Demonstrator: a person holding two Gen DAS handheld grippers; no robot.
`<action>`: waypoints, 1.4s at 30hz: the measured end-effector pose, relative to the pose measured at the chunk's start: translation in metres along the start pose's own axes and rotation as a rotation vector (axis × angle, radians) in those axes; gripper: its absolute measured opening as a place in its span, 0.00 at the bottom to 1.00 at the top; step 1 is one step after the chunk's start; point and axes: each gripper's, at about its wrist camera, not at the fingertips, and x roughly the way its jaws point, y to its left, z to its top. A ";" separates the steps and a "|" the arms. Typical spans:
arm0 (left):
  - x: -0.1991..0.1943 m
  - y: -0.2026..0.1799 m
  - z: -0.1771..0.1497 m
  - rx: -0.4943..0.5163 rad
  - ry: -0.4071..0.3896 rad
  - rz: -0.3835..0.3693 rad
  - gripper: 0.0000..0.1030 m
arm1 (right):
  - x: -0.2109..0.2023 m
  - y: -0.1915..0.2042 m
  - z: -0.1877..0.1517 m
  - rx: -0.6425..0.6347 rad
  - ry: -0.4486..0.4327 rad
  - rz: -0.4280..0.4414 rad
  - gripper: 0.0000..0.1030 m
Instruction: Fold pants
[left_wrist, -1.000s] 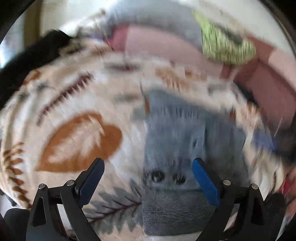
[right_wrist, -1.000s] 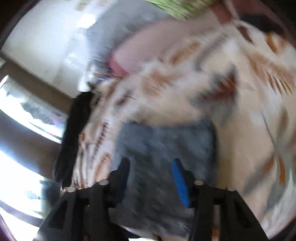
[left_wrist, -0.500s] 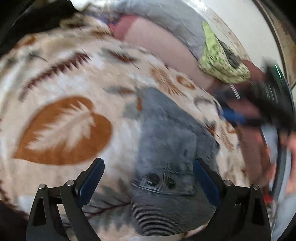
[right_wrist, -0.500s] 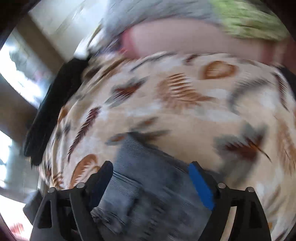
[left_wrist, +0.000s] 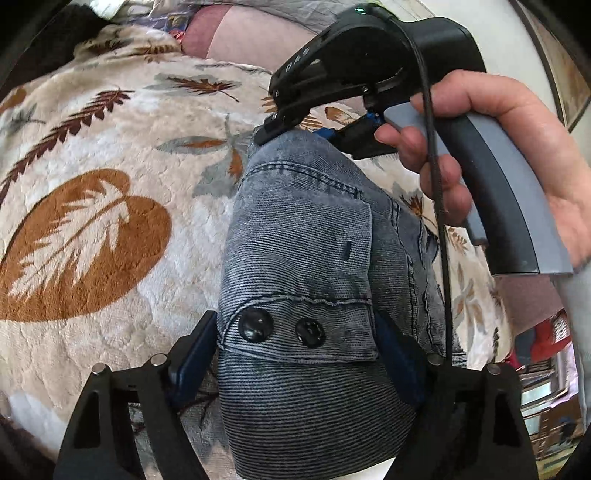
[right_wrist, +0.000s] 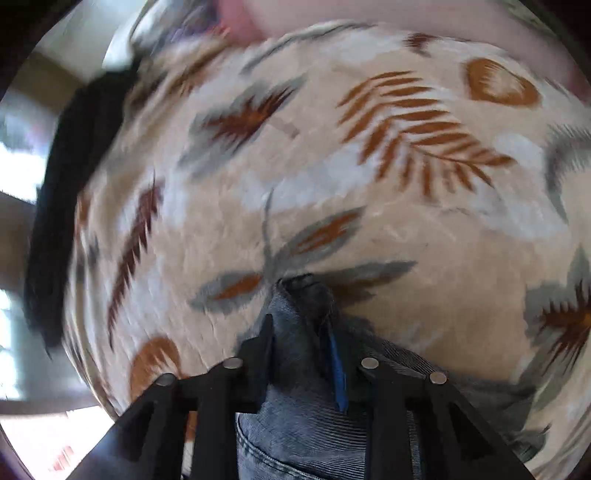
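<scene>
While the grey denim pants (left_wrist: 306, 258) lie folded into a narrow stack on the leaf-print blanket (left_wrist: 110, 229), you have both tools on them at opposite ends. Your left hand-held gripper (left_wrist: 295, 354) sits at 6 o'clock in its own view, its blue-padded fingers (left_wrist: 192, 354) spread wide on either side of the waistband end, one finger along each edge of the fabric; whether the pads actually press the cloth I cannot tell. Two dark buttons (left_wrist: 282, 328) sit on the flap right between those fingers. From that same camera, your right hand-held gripper (left_wrist: 295, 129) shows at 12 to 1 o'clock, its black nose down on the far end of the pants, with your right hand (left_wrist: 491, 147) wrapped round the grey handle at 2 o'clock and a black cable (left_wrist: 437, 206) running down past it. Seen from the right wrist camera, the right hand-held gripper (right_wrist: 301, 350) is drawn in narrow and pinches a bunched corner of the pants (right_wrist: 295, 387) at 6 o'clock, the denim rising between the fingers (right_wrist: 337, 365) to a small peak just beyond the tips. Beyond the peak the blanket (right_wrist: 369, 184) fills most of that view, somewhat blurred. A dark cloth (right_wrist: 66, 184) lies along the blanket's edge at 9 to 10 o'clock.
</scene>
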 end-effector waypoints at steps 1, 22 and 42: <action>0.000 -0.002 -0.001 0.009 -0.004 0.009 0.81 | -0.010 -0.004 -0.004 0.014 -0.057 -0.035 0.40; -0.007 -0.008 -0.018 0.053 -0.051 0.083 0.81 | -0.081 -0.081 -0.134 -0.013 -0.318 -0.064 0.85; -0.034 0.025 0.027 -0.098 -0.083 -0.008 0.89 | -0.084 -0.192 -0.180 0.355 -0.277 0.256 0.92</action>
